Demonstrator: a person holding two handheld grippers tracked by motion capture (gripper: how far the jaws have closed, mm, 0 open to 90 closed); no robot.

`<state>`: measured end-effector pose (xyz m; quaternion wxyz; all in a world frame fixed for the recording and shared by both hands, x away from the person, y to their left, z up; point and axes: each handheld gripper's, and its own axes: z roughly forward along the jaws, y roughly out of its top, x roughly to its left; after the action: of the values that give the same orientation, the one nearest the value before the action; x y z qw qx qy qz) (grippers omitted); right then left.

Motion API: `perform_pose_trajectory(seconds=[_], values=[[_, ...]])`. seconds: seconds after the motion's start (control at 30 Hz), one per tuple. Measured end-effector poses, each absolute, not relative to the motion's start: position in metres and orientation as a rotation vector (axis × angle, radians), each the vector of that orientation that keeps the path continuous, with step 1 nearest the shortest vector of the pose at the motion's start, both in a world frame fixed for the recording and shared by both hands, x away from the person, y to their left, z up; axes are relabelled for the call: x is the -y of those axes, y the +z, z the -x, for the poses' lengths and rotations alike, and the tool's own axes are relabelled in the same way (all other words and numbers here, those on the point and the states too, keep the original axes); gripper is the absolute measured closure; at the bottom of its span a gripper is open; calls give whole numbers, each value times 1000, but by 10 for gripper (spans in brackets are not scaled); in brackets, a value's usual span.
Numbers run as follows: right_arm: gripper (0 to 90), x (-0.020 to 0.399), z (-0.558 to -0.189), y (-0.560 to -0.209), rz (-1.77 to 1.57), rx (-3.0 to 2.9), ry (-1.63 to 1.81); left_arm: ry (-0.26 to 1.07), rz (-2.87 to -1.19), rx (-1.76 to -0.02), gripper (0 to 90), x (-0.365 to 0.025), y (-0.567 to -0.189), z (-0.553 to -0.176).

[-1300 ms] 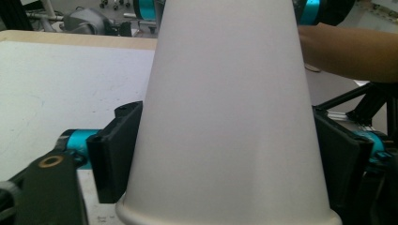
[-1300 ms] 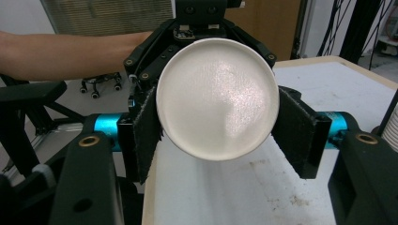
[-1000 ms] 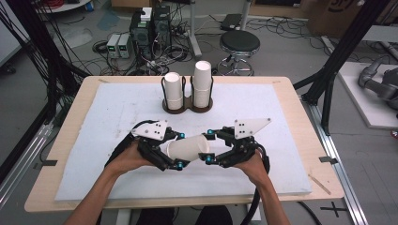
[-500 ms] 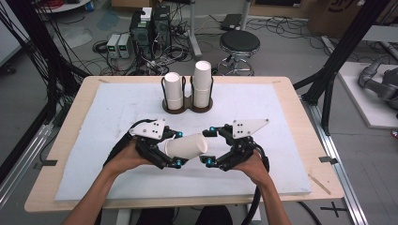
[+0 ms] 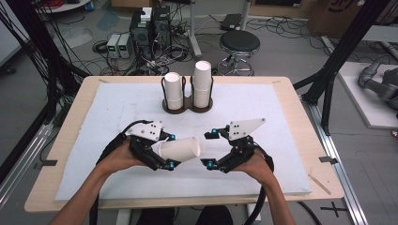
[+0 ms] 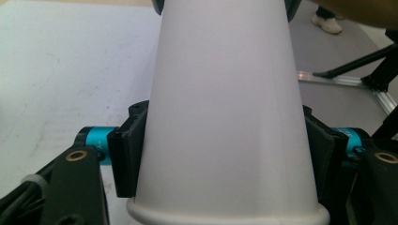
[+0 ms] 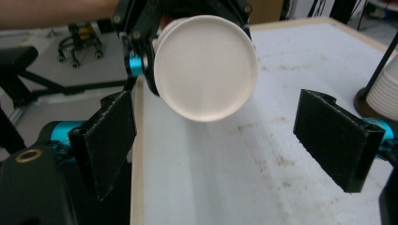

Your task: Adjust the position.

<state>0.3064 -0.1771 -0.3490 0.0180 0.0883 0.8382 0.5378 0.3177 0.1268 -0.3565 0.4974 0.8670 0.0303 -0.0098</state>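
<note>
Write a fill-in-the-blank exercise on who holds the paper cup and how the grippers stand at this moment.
1. The white paper cup lies sideways in the jaws of the ____ gripper.
2. The right gripper has just been opening its jaws, and between them there is ____.
3. The cup holder at the far side of the white mat carries ____ stacks of cups.
4. In the right gripper view, the held cup turns its closed ____ toward the camera.

Missing words: left; nothing; two; bottom
</note>
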Motion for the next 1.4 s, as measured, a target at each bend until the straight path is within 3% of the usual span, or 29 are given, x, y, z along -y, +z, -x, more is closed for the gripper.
perform_pose_trajectory(seconds=[0.63, 1.13, 1.4], values=[[142, 150, -311, -333, -154, -2900, 1059, -4, -2512, -36, 298, -105, -340, -313], [142, 122, -315, -331, -34, -3037, 669, -2, -2701, -61, 301, -92, -342, -314], [142, 114, -316, -331, -12, -3049, 620, -3, -2738, -48, 301, -81, -339, -313]])
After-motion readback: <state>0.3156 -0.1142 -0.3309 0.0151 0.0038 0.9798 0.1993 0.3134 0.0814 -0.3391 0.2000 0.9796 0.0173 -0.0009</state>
